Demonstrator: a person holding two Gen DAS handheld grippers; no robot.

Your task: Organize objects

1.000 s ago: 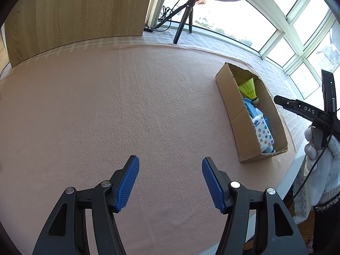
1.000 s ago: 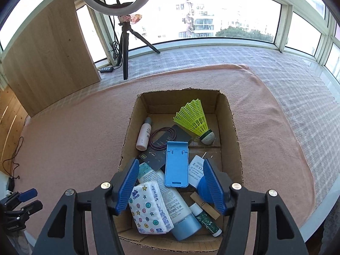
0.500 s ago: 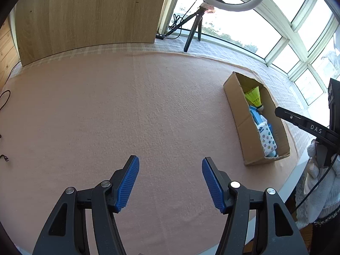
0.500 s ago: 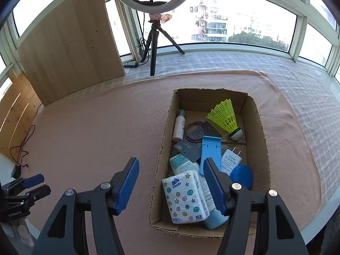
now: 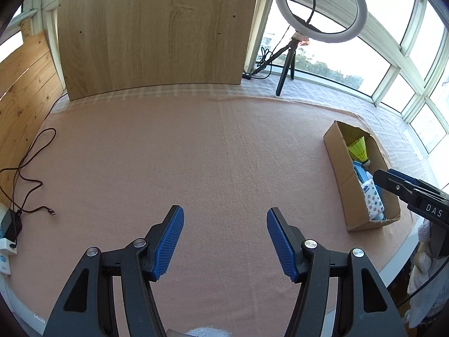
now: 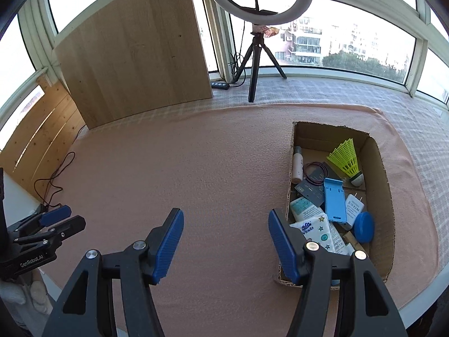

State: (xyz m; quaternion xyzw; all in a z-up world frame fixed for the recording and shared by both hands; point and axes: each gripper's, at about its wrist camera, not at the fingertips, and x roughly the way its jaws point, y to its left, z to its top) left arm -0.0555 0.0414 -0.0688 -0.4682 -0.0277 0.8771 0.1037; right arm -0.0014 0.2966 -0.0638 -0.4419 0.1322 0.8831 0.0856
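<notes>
Both grippers have drawn back from the cardboard box (image 6: pixel 384 196) over the last second, so it now sits farther off and to the right in each wrist view. In the right wrist view the right gripper (image 6: pixel 226 243) no longer hangs over the box's contents. The left gripper (image 5: pixel 224 243) and the right gripper each have their blue pads spread about halfway apart with nothing between them, only bare cloth beneath.

Set near the right edge of the pink cloth (image 5: pixel 168 168), the box runs lengthwise from the near table edge toward the windows (image 6: pixel 364 42), open side up. Inside, a yellow shuttlecock (image 6: pixel 346 158) lies at the far end, its skirt fanning toward the far wall and its cork toward the near-right. A blue phone stand (image 6: pixel 334 200) lies along the box's length, with a tissue pack (image 6: pixel 318 231) at the near end.

Behind the cloth stand a wooden board (image 5: pixel 157 28) and a ring light (image 5: pixel 321 8) on a tripod. A dark cable (image 5: pixel 25 174) trails at the left.
</notes>
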